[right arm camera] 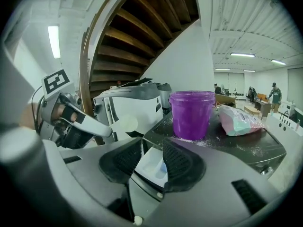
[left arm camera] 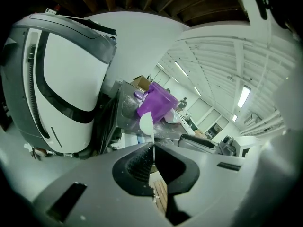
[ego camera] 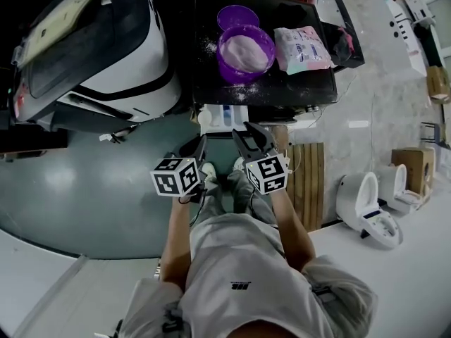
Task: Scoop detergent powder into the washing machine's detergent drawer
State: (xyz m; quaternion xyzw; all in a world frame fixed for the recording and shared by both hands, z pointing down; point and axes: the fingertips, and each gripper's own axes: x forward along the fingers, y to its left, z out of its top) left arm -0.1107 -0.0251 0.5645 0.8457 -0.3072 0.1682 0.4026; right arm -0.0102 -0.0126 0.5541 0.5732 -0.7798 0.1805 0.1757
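Note:
A purple tub (ego camera: 245, 51) of white powder stands open on the black washer top (ego camera: 282, 86), with its lid (ego camera: 237, 16) behind it and a detergent bag (ego camera: 301, 48) to its right. The white detergent drawer (ego camera: 224, 116) is pulled out below the top's front edge. My left gripper (ego camera: 199, 146) is shut on the thin handle of a white scoop (left arm camera: 146, 123), whose bowl points toward the tub (left arm camera: 156, 103). My right gripper (right arm camera: 151, 150) is open just in front of the drawer (right arm camera: 151, 167), holding nothing. The left gripper (right arm camera: 71, 122) and scoop (right arm camera: 127, 124) show at the right gripper view's left.
A white and grey washing machine (ego camera: 106, 48) stands at the left. A slatted wooden board (ego camera: 306, 182) lies on the floor at the right, beside white toilets (ego camera: 366, 206) and a cardboard box (ego camera: 416, 164). Spilled powder dusts the black top around the tub.

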